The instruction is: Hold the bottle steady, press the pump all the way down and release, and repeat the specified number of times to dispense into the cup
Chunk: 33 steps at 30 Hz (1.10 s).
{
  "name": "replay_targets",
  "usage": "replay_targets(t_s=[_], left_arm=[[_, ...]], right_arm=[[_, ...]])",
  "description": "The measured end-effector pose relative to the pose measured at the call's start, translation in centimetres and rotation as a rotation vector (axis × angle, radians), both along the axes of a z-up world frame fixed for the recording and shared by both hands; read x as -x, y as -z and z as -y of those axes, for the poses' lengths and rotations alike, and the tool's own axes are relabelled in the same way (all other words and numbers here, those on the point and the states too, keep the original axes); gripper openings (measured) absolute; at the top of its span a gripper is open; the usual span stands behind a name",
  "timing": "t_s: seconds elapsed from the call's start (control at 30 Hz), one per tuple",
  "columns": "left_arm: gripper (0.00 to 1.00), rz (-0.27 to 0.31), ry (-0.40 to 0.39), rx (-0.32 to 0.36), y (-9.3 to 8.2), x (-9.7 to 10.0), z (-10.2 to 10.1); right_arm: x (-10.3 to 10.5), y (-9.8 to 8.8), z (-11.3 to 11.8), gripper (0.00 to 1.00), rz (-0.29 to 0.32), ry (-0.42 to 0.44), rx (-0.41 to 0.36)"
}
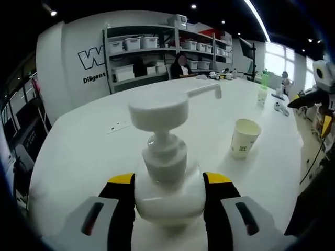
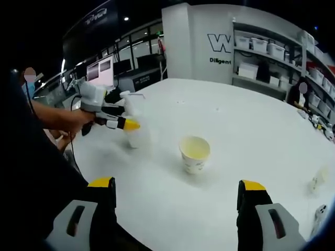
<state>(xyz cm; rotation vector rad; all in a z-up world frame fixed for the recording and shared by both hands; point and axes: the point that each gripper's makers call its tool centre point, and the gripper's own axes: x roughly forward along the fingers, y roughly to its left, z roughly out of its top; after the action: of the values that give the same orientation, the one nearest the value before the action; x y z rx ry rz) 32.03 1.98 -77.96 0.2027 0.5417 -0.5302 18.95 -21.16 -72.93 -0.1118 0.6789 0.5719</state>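
Observation:
A white pump bottle stands on the white table, and my left gripper is shut on its body, one yellow-tipped jaw on each side. Its pump head is up, with the spout aimed toward a paper cup to the right, apart from the bottle. In the right gripper view the same bottle sits left of the cup, held by the left gripper in a person's hand. My right gripper hangs open over the near table, nothing between its jaws.
Shelving with white bins lines the back wall. Small bottles and bits lie at the table's far right. A person's arm reaches in from the left. Desks with monitors stand beyond the table.

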Motion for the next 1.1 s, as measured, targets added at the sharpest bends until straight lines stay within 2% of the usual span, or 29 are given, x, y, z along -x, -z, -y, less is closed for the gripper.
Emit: replay_targets(t_s=[1.1], left_arm=[[0.48, -0.030, 0.093, 0.002, 0.1, -1.3, 4.0]], right_arm=[[-1.8, -1.2, -0.6, 0.96, 0.023, -0.021, 0.005]])
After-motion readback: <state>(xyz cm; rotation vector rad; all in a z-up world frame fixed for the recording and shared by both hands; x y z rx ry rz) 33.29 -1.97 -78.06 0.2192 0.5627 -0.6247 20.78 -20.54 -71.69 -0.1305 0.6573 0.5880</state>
